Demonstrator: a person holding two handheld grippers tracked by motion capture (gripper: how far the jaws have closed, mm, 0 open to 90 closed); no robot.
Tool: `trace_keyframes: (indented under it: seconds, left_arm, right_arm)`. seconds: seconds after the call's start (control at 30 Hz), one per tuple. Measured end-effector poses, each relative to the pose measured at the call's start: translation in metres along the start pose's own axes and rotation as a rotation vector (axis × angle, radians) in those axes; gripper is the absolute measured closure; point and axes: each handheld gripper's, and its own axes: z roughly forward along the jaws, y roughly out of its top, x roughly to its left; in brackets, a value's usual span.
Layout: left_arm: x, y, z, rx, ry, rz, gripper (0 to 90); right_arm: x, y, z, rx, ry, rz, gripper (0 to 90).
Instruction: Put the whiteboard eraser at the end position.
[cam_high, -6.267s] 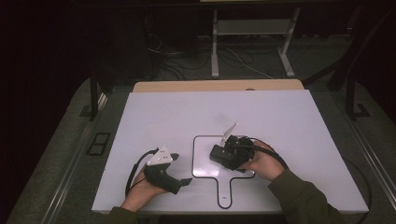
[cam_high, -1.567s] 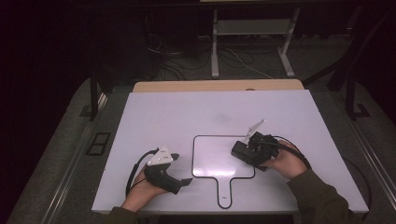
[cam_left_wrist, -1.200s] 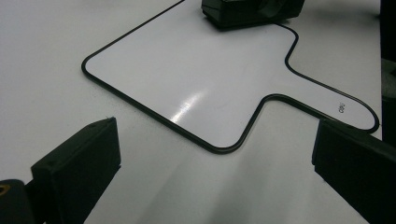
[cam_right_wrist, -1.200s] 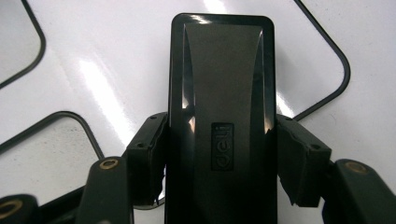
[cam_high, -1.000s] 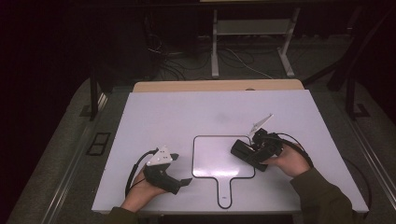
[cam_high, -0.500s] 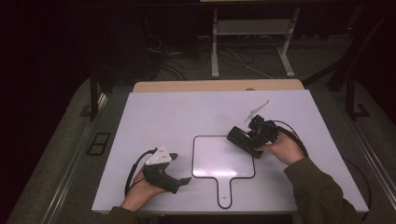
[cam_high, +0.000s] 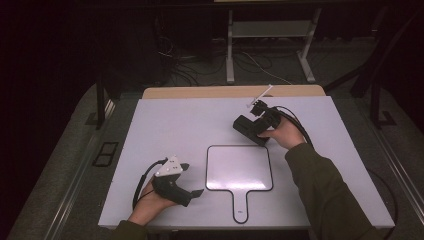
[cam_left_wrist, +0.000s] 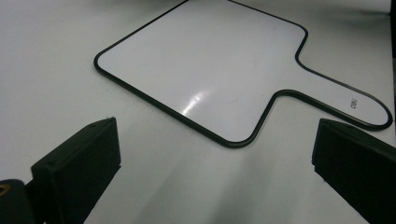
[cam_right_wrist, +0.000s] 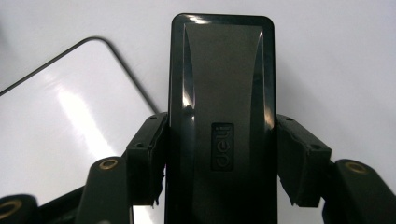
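1. Right of centre in the high view, my right gripper (cam_high: 248, 128) is clamped on the black whiteboard eraser (cam_right_wrist: 222, 116), jaws pressing its long sides so it lies flat and square for wiping.
2. Below it at centre lies the paddle-shaped whiteboard (cam_high: 239, 168), flat on the white table (cam_high: 175, 120), handle toward me (its surface looks clean).
3. At lower left, my left gripper (cam_high: 192, 192) rests on the table, jaws wide apart and empty, near the board's edge, probably ready to steady it.
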Motion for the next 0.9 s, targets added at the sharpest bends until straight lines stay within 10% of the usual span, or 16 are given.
trace_keyframes:
  seconds: [0.47,0.9]
  left_arm:
    - [0.002,0.000,-0.002,-0.011,-0.006,0.000,0.0]
    - [0.003,0.000,-0.003,-0.014,-0.003,0.001,0.0]
  right_arm:
    - [-0.016,0.039,0.044,0.048,-0.039,-0.022,38.7]
    - [-0.024,0.037,0.063,0.081,-0.044,-0.030,38.3]
